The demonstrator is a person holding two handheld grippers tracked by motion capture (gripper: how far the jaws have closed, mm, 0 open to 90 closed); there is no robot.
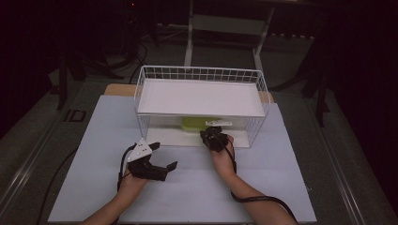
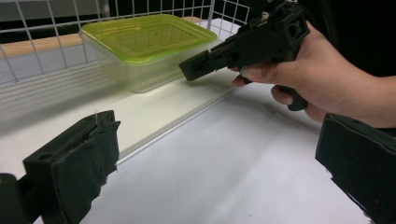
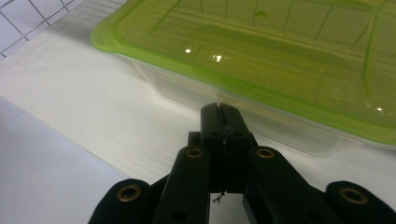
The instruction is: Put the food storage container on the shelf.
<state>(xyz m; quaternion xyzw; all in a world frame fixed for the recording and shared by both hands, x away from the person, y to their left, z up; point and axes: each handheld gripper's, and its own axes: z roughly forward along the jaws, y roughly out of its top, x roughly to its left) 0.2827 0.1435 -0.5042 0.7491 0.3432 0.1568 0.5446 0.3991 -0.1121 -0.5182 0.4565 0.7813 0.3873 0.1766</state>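
On the lower shelf of the white wire rack (image 1: 256,84) sits the clear plastic container (image 2: 140,70) with its green lid (image 3: 261,51), resting on the white shelf board (image 3: 93,116) toward the middle of the rack. Your right gripper (image 1: 214,138) is at the open front of that shelf, and its jaws are pressed fully together with nothing between them; in the right gripper view their joined tips (image 3: 220,122) point at the container's clear side wall, just below the lid's rim, very near it, though you cannot tell from these pictures whether they touch it. In the left gripper view the same gripper (image 2: 194,69) shows in your right hand (image 2: 322,79), tips just beside the container's near corner.

Your left gripper (image 1: 163,158) rests over the pale blue table mat (image 1: 263,187), well short of the rack, jaws spread wide and holding nothing; its two black padded fingers (image 2: 74,163) stand far apart above the bare mat.

No brand, label or readable writing shows on the container, lid or rack.
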